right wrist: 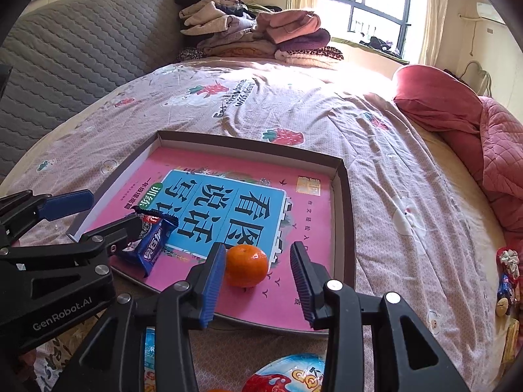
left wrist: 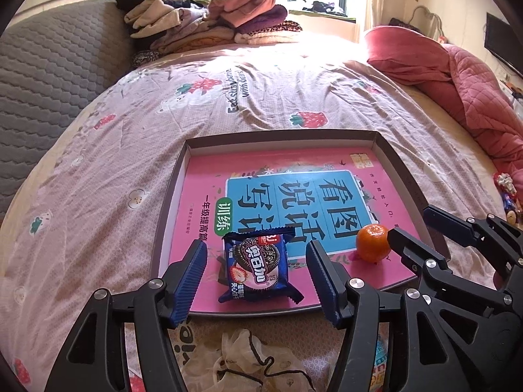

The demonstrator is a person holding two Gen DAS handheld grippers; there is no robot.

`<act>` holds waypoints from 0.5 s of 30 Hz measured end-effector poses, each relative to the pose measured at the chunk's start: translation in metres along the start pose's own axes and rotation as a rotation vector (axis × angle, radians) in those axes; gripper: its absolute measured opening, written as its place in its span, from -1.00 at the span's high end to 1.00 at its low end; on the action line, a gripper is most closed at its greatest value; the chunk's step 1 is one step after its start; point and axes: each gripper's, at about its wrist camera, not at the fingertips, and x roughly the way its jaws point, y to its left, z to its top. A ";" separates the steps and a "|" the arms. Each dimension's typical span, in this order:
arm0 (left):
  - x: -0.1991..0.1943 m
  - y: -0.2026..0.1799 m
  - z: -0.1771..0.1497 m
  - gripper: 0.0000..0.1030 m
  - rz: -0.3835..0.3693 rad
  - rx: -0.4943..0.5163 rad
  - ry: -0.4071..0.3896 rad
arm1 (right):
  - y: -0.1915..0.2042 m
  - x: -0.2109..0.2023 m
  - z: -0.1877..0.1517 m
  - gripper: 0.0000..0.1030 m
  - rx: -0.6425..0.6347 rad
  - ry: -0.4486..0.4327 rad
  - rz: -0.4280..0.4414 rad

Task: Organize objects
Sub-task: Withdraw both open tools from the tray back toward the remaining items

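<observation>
My left gripper point(left wrist: 258, 281) stands wide, its ribbed blue pads clear on either side of the cookie packet point(left wrist: 256, 266), which lies flat between them and touches neither. My right gripper point(right wrist: 258, 281) is narrower but also holds nothing; the tangerine point(right wrist: 246, 265) sits between its fingers, hard against the left pad or very nearly, with a gap to the right one.

I judge the packet light and crinkly, a glossy film that could slide under the pads, with brittle cookies inside; I would pinch it across its short sides, gently. The tangerine looks round, firm yet bruisable, its dimpled skin giving fair friction, and it may roll if nudged; I would take it across the middle.

Both lie on a smooth pink book cover point(left wrist: 287, 196) inside a shallow cardboard tray point(left wrist: 389, 160) with thin stiff walls, just ahead of my grippers. Beyond spreads the soft, wrinkled bedsheet point(left wrist: 108, 176); farther off, folded clothes point(left wrist: 212, 23) are piled.
</observation>
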 end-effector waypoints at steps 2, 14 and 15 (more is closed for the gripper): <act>-0.005 0.001 0.001 -0.30 -0.001 0.000 -0.007 | -0.001 -0.006 0.000 0.21 0.003 -0.009 0.003; -0.043 0.017 -0.004 -0.33 -0.008 -0.037 -0.052 | -0.007 -0.054 -0.002 0.19 0.043 -0.107 0.014; -0.047 0.018 -0.006 -0.33 -0.009 -0.041 -0.055 | -0.006 -0.059 -0.003 0.18 0.042 -0.118 0.012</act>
